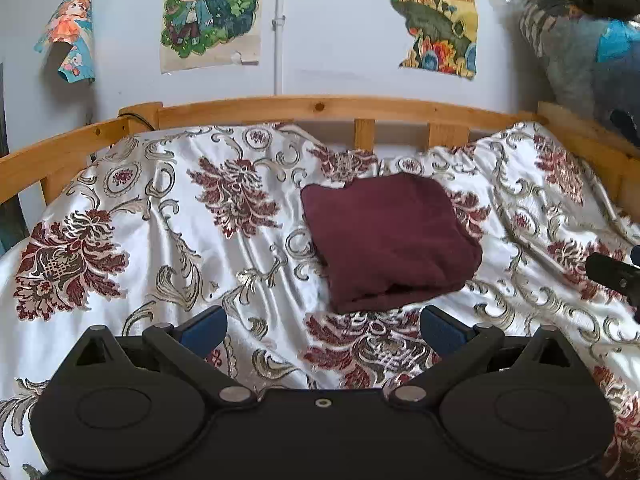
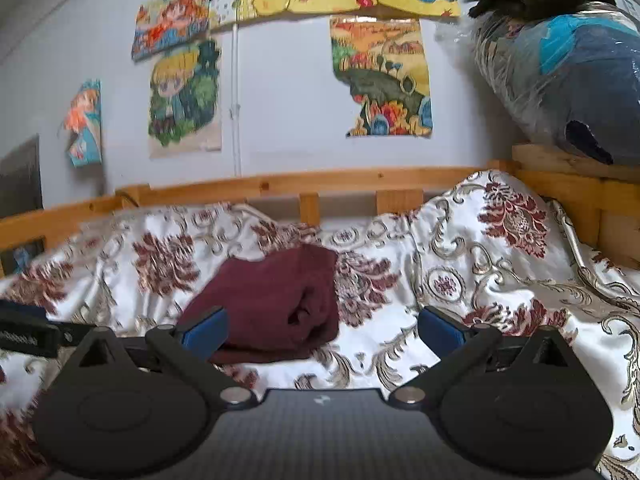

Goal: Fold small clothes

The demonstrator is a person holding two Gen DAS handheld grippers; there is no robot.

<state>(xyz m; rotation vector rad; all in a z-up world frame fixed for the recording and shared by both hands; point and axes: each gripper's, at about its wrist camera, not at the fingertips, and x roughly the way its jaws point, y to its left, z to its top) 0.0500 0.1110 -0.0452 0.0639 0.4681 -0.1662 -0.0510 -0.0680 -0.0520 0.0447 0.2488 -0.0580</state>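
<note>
A maroon garment [image 1: 390,240] lies folded into a thick rectangle on the floral bedspread [image 1: 160,240]. In the right wrist view the same garment [image 2: 276,304] sits just ahead and left of centre. My left gripper [image 1: 322,326] is open and empty, a little short of the garment's near edge. My right gripper [image 2: 322,328] is open and empty, with its left blue pad [image 2: 206,332] in front of the garment's near corner. The right gripper's tip [image 1: 612,274] shows at the right edge of the left wrist view. The left gripper's tip [image 2: 24,330] shows at the left edge of the right wrist view.
A wooden bed rail [image 1: 320,108] runs along the far side against a wall with posters [image 1: 212,12]. A plastic-wrapped bundle [image 2: 568,76] with dark cloth on top rests on the raised wooden board at the right. The bedspread is rumpled near the rail.
</note>
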